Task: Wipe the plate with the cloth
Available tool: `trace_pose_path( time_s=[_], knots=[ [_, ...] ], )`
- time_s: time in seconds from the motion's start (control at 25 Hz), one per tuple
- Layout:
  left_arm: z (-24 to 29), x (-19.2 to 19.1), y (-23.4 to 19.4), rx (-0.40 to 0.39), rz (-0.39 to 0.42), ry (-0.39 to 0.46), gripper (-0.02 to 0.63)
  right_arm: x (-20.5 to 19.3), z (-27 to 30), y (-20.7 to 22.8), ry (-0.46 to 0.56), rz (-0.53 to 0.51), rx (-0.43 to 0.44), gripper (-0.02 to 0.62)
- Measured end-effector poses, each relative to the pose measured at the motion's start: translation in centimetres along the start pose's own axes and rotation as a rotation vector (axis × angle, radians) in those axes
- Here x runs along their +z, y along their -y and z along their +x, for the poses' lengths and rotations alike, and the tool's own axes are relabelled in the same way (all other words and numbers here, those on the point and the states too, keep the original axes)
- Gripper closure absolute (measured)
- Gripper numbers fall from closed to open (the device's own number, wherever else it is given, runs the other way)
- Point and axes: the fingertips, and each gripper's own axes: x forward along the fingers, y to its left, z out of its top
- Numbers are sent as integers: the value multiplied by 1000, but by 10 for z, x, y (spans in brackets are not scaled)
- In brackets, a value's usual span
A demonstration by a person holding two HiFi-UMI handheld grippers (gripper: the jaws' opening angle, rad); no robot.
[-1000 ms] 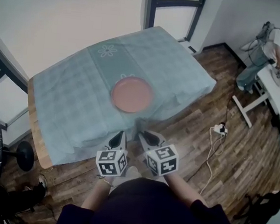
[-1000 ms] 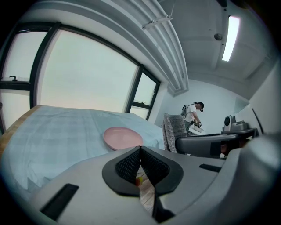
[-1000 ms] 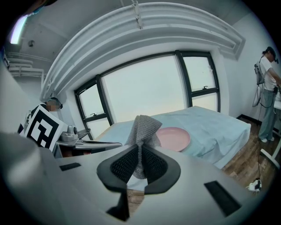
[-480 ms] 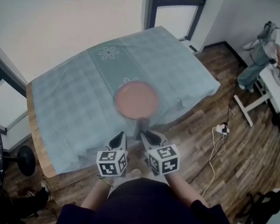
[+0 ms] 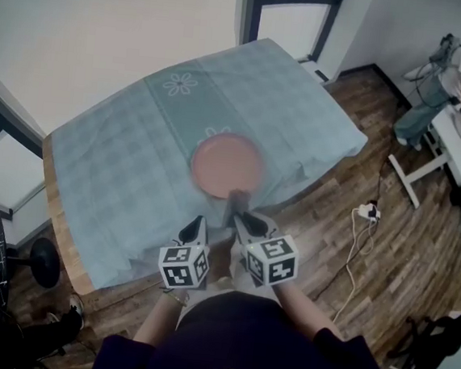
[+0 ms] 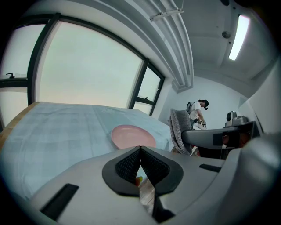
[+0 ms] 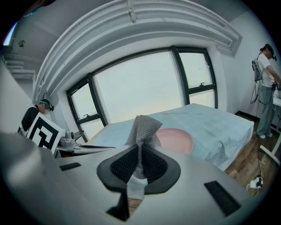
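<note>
Right gripper view shows the right gripper [image 7: 139, 154] clamped on the grey cloth [image 7: 143, 128], left gripper [image 6: 140, 154] closed empty; bring the cloth down flat onto the pink plate [image 7: 176, 140] by the table [image 7: 215, 125]'s near edge

pink plate [image 5: 227, 165], grey knit cloth [image 7: 142, 127], pale blue checked tablecloth [image 5: 110, 168].
</note>
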Motion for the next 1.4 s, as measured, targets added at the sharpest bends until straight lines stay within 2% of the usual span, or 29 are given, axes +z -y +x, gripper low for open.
trace_pose_path(
  time_s=[0.76, 1.4],
  knots=[
    [72, 35, -34, 124, -75, -25, 592, 56, 72, 56, -55, -79, 100, 563],
    [130, 24, -73, 300, -196, -70, 591, 73, 151, 101, -134, -209, 219, 563]
  ],
)
